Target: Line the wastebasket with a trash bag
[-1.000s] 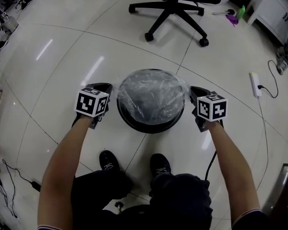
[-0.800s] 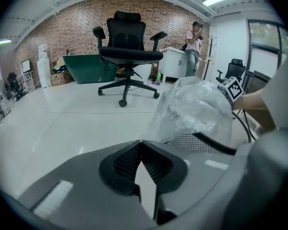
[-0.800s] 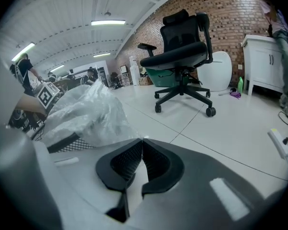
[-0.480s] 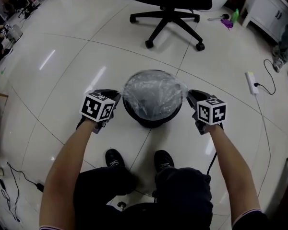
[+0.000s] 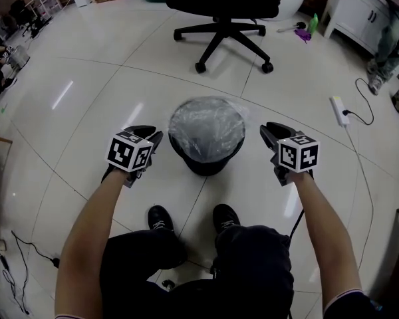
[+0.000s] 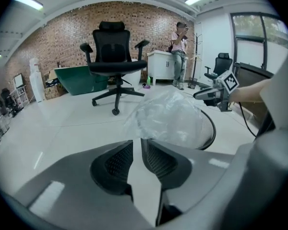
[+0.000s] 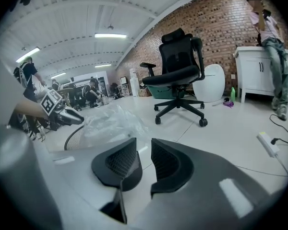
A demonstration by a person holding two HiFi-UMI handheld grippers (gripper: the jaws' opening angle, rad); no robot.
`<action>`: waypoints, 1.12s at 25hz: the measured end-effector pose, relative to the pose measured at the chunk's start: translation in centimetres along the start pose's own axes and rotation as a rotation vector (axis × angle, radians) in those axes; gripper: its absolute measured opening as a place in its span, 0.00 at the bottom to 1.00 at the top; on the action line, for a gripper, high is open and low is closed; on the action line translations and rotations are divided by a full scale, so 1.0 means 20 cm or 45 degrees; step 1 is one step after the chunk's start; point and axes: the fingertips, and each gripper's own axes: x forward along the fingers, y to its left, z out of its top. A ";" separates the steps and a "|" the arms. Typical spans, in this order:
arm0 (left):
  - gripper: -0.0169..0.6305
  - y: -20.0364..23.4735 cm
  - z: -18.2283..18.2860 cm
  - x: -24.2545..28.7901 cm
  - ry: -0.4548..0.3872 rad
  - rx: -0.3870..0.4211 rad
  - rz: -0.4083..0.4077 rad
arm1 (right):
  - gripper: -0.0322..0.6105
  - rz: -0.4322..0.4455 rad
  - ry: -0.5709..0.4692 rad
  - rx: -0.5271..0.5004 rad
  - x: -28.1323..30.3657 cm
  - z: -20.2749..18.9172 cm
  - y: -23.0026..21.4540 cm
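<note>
A black mesh wastebasket [image 5: 207, 158] stands on the tiled floor, with a clear trash bag [image 5: 206, 126] draped over its mouth and puffed up above the rim. My left gripper [image 5: 152, 140] hangs just left of the basket, apart from the bag. In the left gripper view its jaws have just been opening, and only floor shows between them; the bag [image 6: 170, 116] lies just beyond. My right gripper [image 5: 268, 133] is off the basket's right side. Its jaws have also just been opening and are empty, with the bag [image 7: 110, 123] further off to the left.
A black office chair [image 5: 223, 5] stands behind the basket. A white power strip [image 5: 338, 110] with its cable lies on the floor to the right, near a white cabinet [image 5: 359, 12]. The person's shoes [image 5: 161, 218] are just in front of the basket. A person [image 6: 180, 51] stands by the cabinet.
Both grippers have let go of the bag's edges, opened, and drawn up and away from the basket's sides. The bag stays over the rim.
</note>
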 end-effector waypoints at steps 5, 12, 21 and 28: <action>0.16 0.05 0.18 -0.05 -0.152 -0.039 0.046 | 0.18 0.030 -0.056 -0.046 -0.01 0.15 0.07; 0.16 0.06 0.35 0.07 -0.239 0.014 0.057 | 0.21 0.083 -0.089 -0.067 0.11 0.28 0.16; 0.20 0.02 0.40 0.29 -0.181 0.117 0.043 | 0.28 0.172 0.073 -0.194 0.29 0.27 0.23; 0.16 0.04 0.38 0.36 -0.131 0.109 0.027 | 0.08 0.273 0.103 -0.281 0.33 0.28 0.33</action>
